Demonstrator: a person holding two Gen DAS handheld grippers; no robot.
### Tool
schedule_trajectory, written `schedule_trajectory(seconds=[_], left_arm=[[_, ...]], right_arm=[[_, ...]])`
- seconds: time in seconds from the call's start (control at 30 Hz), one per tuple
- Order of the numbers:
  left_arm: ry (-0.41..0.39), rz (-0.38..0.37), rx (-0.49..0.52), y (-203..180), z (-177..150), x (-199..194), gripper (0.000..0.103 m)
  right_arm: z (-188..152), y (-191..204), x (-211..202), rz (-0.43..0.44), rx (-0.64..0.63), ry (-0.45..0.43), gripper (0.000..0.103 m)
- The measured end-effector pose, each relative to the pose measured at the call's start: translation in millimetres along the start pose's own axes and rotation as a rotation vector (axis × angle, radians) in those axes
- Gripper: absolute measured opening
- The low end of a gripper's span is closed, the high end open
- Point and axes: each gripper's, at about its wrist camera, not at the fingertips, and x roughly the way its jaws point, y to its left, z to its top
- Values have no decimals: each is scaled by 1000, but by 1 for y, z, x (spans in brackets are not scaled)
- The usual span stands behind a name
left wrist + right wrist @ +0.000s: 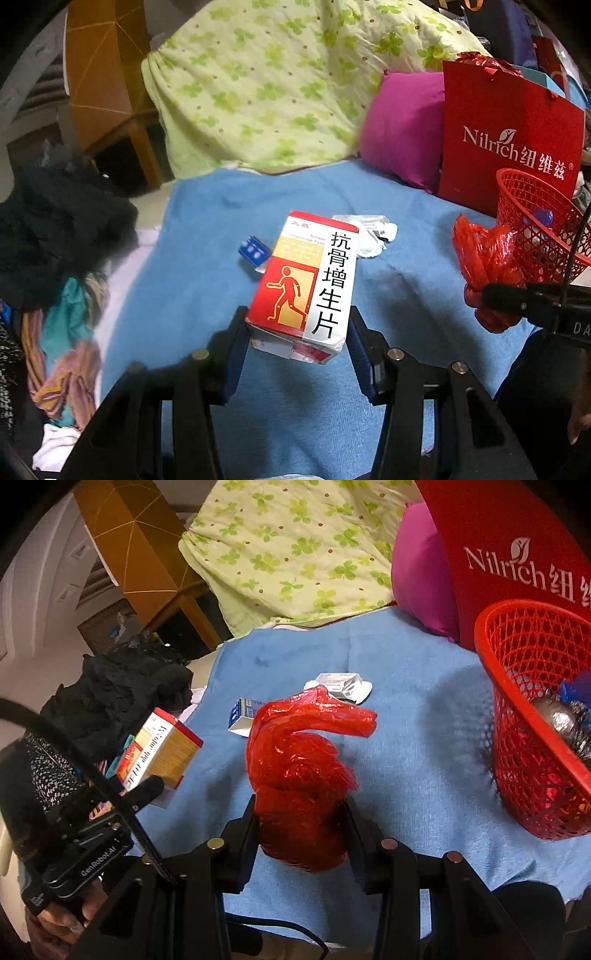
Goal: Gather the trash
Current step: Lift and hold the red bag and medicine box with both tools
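Left gripper (299, 332) is clamped on a red-and-white medicine box (303, 280), held clear above the blue blanket (207, 288); the box's front w/ walking figure & large characters is read only in the left wrist view; from the right wrist view the same box (159, 749) is seen side-on at far left, w/ the left gripper's body (146, 792) and a hand (55, 919) under it.

Right gripper (301, 825) is closed on a crumpled red plastic bag (306, 775), lifted off the blanket (424, 738); in the left view only the bag (484, 262) & one black finger tip (496, 295) are caught at right.

Red mesh basket (517, 760) stands on the blanket at right; its contents, crumpled foil (565, 720) & smth blue (576, 690), are shown clearly only in the right view; in the left view the basket (532, 229) is partly cut off.

Still on the blanket: small blue-white carton (253, 253) & white crumpled wrapper (373, 234), near each other.

Behind: green clover quilt (277, 81), magenta pillow (402, 125), red Nilrich paper bag (509, 140); dark clothes pile (55, 229) at left; colourful fabrics (66, 354) below it are shown fully in the left view only.
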Motion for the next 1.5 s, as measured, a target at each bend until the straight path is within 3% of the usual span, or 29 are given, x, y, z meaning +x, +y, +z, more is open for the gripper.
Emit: schedule_trajectory(seconds=[0.77,1.5], left_arm=[[-17,77,-6,-11,5,-28,53],[-27,103,-11,-14,5,-42,53]], right_arm=[[-1,12,-34,37,-34,-66,44],[-4,14,-51,67,-39,-105,44]])
